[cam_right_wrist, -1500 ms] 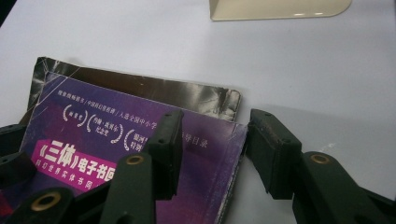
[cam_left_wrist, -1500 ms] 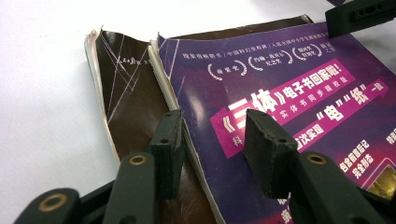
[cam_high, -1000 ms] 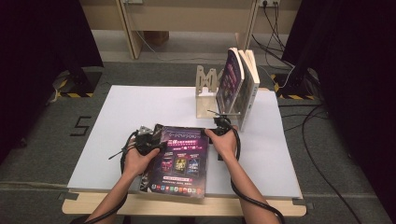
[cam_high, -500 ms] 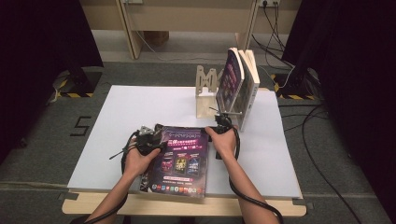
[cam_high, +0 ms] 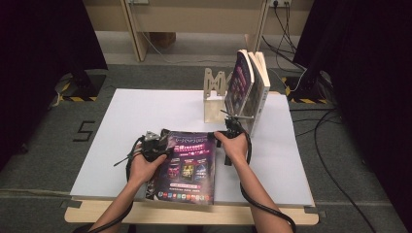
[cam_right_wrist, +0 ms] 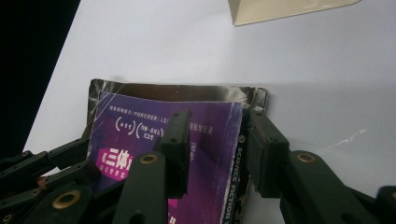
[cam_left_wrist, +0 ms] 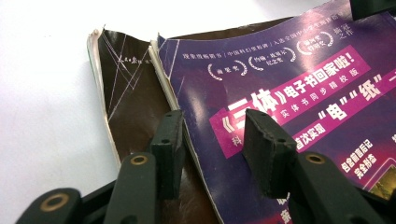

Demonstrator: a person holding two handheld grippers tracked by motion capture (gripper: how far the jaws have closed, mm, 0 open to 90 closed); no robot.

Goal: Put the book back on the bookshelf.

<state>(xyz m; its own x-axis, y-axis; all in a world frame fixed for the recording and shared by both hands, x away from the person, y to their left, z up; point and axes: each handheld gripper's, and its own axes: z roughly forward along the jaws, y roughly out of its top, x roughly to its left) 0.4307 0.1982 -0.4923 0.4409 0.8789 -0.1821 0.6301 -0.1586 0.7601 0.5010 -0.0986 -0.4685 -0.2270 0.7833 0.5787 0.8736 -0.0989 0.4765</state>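
Magazine: the purple magazine (cam_high: 187, 162) lies flat on the white surface (cam_high: 121, 121) between the two grippers, its far edge toward the rack; a darker cover or second issue (cam_left_wrist: 126, 93) juts out from under it on the left gripper's side, likely why both edges are being taken at once

Left gripper: the left gripper (cam_left_wrist: 212, 140) sits at the magazine's far left corner, jaws about half apart and straddling the edge of the purple cover; one pad (cam_left_wrist: 170, 135) rests over the dark sheet, the other (cam_left_wrist: 264, 140) over the purple print; I cannot tell whether they press down or merely hover; nothing is pinched between them

Right gripper: the right gripper (cam_right_wrist: 217, 144) stands at the far right corner, one jaw over the cover and the other just outside the spine on the bare surface; its jaws have just been closing with the spine edge between them; a gap is visible, so I judge the grip not yet made

Rack: ahead of the right gripper stands a wooden rack (cam_high: 216, 97) with upright books (cam_high: 250, 87) leaning in it; probably where the magazine is bound, which would explain taking it by its far edge

Next: squeezing the spine should let it lift without the cover fanning
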